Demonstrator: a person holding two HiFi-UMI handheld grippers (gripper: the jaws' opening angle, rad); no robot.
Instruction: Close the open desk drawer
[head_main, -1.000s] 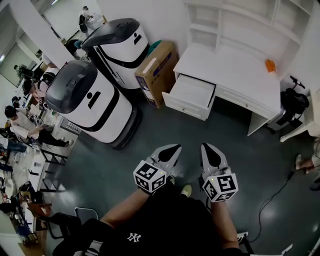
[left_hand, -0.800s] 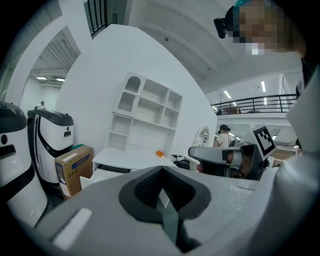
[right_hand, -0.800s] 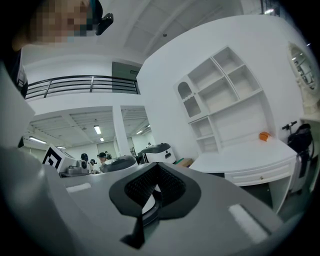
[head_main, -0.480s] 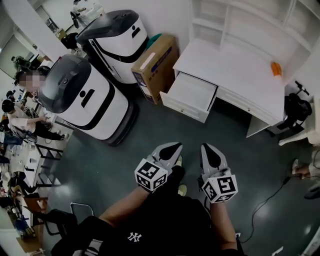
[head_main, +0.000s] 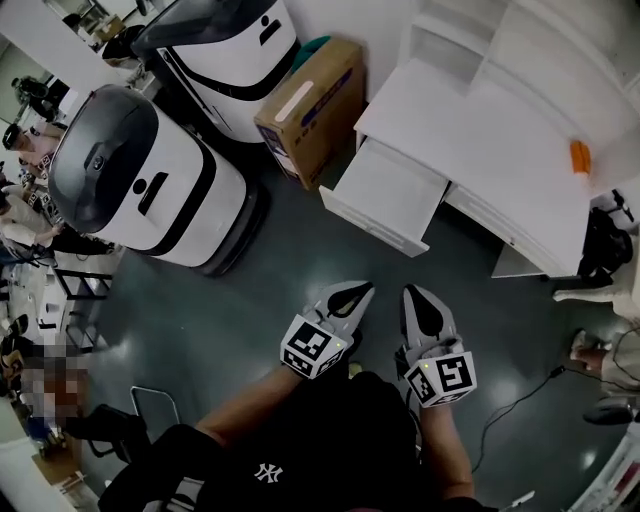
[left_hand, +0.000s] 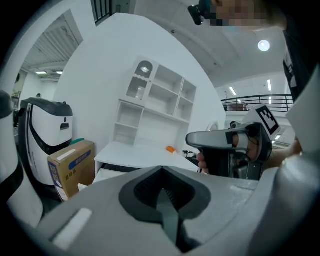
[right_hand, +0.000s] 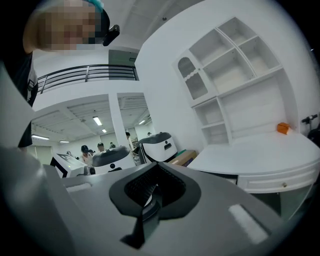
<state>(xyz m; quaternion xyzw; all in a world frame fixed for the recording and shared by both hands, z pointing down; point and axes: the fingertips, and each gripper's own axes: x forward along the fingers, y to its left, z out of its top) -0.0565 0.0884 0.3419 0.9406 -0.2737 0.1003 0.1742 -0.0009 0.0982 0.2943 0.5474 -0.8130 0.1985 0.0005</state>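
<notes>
Approach step, by my judgement. Open drawer (head_main: 388, 193) upper centre of head view, pulled out of white desk (head_main: 510, 130). Left hand-held gripper (head_main: 352, 293) and right hand-held gripper (head_main: 417, 299) lower centre, well apart from drawer, jaws together, empty. Next: reach drawer front, push inward.

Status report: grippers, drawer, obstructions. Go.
Left gripper shut, empty; right gripper shut, empty. Drawer open, untouched, ahead across bare floor. Cardboard box beside it, not in the path.

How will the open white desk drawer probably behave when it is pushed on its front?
The white drawer looks empty, so it is probably light. It sticks straight out of the white desk, so it should slide in rigidly rather than tip.
</notes>
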